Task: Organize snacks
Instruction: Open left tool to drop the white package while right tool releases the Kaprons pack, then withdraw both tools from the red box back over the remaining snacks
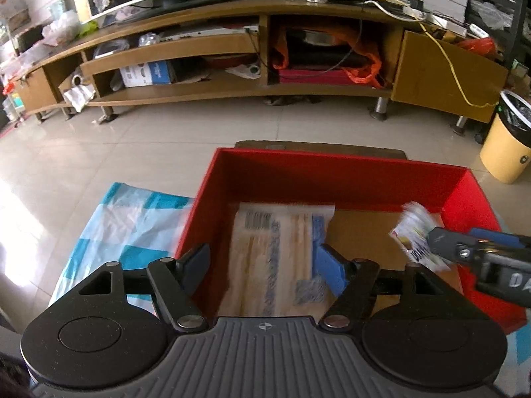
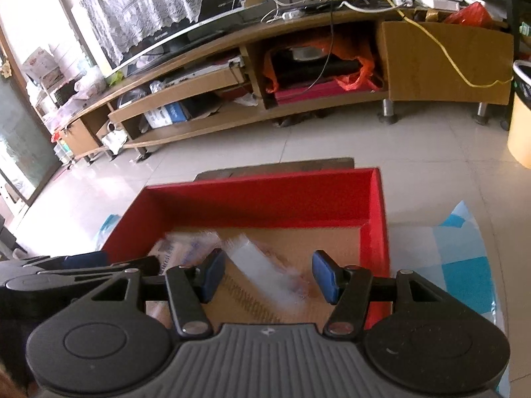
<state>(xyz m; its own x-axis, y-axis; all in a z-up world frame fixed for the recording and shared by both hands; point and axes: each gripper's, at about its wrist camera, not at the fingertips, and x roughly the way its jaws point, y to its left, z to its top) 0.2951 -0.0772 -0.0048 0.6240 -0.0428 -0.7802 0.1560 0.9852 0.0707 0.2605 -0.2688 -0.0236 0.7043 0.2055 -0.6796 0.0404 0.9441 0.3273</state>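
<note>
A red box [image 1: 332, 172] with a cardboard floor stands open right in front of me. A long clear snack packet [image 1: 275, 248] with a barcode shows blurred inside the box, between the fingers of my left gripper [image 1: 262, 268]. That gripper is open, and its left pad [image 1: 195, 265] stands clear of the packet. My right gripper [image 2: 269, 275] reaches over the box's right half, shut on a small clear-and-white packet [image 2: 265, 268]. In the left wrist view this small packet [image 1: 415, 235] sticks out of the right gripper [image 1: 431, 242] above the box floor.
A blue-and-white checked plastic sheet [image 1: 126, 229] lies under and beside the box. Tiled floor [image 1: 166, 139] stretches to a long wooden TV cabinet [image 1: 232, 89] full of clutter. A yellow bin [image 1: 507, 146] stands at the far right.
</note>
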